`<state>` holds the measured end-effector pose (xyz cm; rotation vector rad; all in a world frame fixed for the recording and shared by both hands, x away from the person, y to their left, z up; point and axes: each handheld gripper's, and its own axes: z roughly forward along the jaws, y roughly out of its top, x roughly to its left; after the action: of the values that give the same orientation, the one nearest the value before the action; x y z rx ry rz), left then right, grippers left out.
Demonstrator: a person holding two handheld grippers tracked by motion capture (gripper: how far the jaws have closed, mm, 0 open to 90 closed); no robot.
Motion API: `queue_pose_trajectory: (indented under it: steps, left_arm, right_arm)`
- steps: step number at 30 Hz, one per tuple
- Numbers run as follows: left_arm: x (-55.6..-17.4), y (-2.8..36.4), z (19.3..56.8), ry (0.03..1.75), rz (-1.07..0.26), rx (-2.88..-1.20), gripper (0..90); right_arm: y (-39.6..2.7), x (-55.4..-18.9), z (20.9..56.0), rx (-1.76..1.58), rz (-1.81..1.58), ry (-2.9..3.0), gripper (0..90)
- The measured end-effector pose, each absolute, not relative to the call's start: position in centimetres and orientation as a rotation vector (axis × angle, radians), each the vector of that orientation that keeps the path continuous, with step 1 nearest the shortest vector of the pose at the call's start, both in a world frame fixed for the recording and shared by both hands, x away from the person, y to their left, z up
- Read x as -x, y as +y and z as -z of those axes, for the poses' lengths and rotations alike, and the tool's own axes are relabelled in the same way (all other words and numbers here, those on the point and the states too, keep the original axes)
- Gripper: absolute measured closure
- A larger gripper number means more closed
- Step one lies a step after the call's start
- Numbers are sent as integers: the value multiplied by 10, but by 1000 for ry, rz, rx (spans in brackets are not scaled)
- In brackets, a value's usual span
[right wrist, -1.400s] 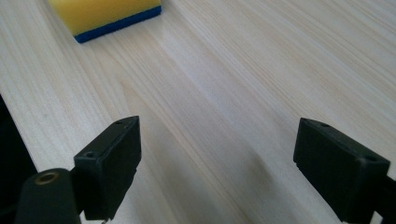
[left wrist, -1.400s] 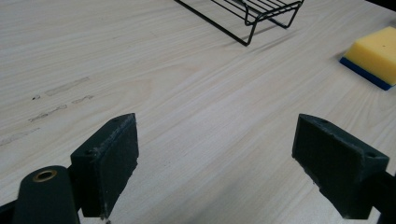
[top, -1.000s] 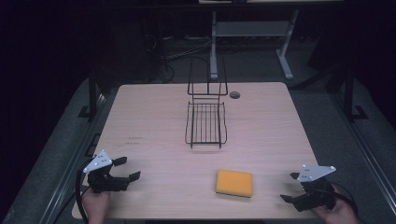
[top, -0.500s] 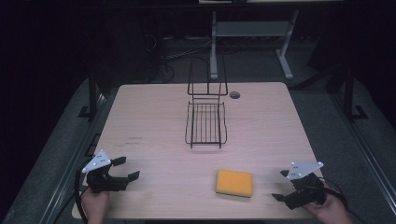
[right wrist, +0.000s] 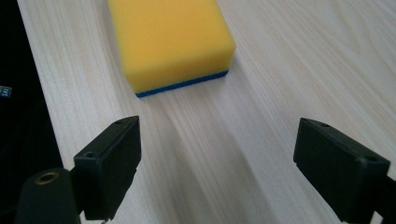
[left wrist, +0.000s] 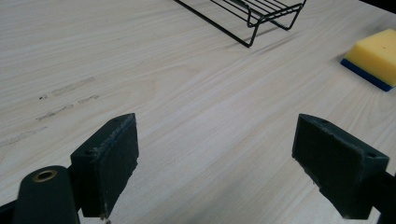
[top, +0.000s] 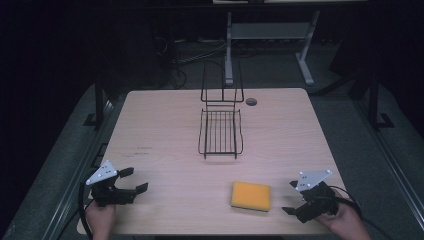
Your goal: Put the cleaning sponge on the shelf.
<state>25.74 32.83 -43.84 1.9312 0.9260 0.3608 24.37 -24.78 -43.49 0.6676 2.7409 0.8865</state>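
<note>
A yellow sponge point(top: 251, 196) with a blue underside lies flat near the table's front edge, right of centre. My right gripper point(top: 290, 197) stands open just right of it, jaws pointing at it. In the right gripper view the sponge point(right wrist: 170, 39) lies ahead and a little left of the open jaws point(right wrist: 219, 144), apart from them. My left gripper point(top: 134, 180) rests open at the front left, empty. From the left gripper point(left wrist: 219, 140) the sponge point(left wrist: 376, 56) shows far right. A black wire rack point(top: 220, 131) stands mid-table, its tall back away from me.
The wooden table point(top: 160, 130) has a round cable hole point(top: 251, 101) behind the rack. In the left gripper view the rack's corner point(left wrist: 252, 14) is at the top. The table's near edge runs close beside the right gripper point(right wrist: 37, 93). A metal desk frame point(top: 270, 31) stands beyond the table.
My right gripper has moved left along the front edge, closer to the sponge. The left gripper, sponge and rack have stayed put.
</note>
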Motion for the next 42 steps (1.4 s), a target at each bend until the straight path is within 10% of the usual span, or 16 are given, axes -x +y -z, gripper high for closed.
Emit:
queue_pose_trajectory:
  steps: [42]
  left_arm:
    - [-257,329,437,919,-364,-1927,141]
  right_arm:
    - [-185,-266,421,-419,-851,2905,147]
